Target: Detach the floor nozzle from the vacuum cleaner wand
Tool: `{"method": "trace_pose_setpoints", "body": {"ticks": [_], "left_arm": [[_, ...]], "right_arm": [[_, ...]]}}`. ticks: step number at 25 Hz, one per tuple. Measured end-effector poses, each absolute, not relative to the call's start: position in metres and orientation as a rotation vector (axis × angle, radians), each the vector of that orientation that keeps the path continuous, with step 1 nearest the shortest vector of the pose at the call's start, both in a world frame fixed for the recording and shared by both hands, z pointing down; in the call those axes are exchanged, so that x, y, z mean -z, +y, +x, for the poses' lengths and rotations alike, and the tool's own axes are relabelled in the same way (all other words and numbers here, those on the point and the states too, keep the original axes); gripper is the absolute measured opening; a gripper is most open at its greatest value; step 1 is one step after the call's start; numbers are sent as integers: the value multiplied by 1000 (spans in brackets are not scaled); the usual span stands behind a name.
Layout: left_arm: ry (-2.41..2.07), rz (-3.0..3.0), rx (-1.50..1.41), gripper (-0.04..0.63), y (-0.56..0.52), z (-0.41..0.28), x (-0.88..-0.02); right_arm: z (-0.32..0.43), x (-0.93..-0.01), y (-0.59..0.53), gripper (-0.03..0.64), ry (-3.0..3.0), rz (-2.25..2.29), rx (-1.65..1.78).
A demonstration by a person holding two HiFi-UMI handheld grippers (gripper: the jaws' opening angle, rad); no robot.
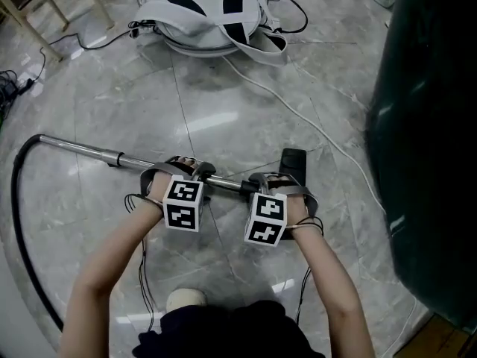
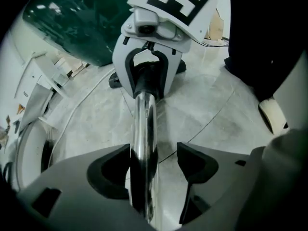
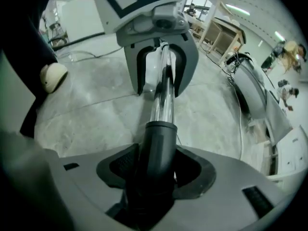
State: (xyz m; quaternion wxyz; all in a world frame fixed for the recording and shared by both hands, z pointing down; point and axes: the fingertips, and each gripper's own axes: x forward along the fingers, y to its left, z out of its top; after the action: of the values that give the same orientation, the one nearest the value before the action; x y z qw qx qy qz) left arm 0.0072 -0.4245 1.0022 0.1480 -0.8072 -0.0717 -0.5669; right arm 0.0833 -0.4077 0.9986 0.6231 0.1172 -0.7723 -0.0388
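A chrome wand [image 1: 82, 149] lies on the marble floor, running right into the black floor nozzle [image 1: 293, 160]. Both grippers point steeply down over it, side by side. My left gripper [image 1: 188, 173] straddles the chrome tube [image 2: 144, 124]; the tube rests against one pad and a clear gap shows at the other, so the left gripper [image 2: 154, 162] is open. My right gripper [image 1: 279, 183] straddles the dark grey collar [image 3: 159, 143] where the wand meets the nozzle. Its jaws [image 3: 156, 170] flank the collar closely, with a slit of floor showing on one side.
A black hose [image 1: 16, 222] curves from the wand's left end toward me. The white and black vacuum body [image 1: 209, 13] sits at the top, its white cable [image 1: 298, 114] trailing right. A dark green bulk [image 1: 425, 148] fills the right side. My shoe [image 1: 186, 299] is near.
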Motion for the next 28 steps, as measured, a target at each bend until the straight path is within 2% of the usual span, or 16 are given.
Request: {"method": "trace_pose_setpoints", "body": {"ticks": [2,6,8,11,16,18,24,26,28], "left_arm": [[-252,-2349,1658,308,-423,5,-1005],[-245,-2348,1653,258,-427,5,-1003],[-188,-2317,1622,143,-431,9,-996],[-155,-2247,1649,141,-432,2,-992],[-7,-2138,1824,141,-466,-80,-994],[31,-2153,1827,141,-473,-89,-986],[-107,-2293,1620,143,-436,-25,-979],[-81,-2437,1446,195,-423,1,-965],[-3,-2680,1208,242,-412,24,-933]], "right_arm": [[84,-1000,-409,199,-1752,270,99],[82,-997,-410,187,-1761,292,99],[82,-994,-407,182,-1776,314,91],[104,-991,-401,173,-1701,314,119],[220,-989,-376,166,-1560,350,61],[239,-981,-376,166,-1591,423,1],[233,-979,-378,168,-1660,486,-36],[219,-966,-383,258,-1749,565,-77],[204,-937,-391,291,-1893,712,-135]]}}
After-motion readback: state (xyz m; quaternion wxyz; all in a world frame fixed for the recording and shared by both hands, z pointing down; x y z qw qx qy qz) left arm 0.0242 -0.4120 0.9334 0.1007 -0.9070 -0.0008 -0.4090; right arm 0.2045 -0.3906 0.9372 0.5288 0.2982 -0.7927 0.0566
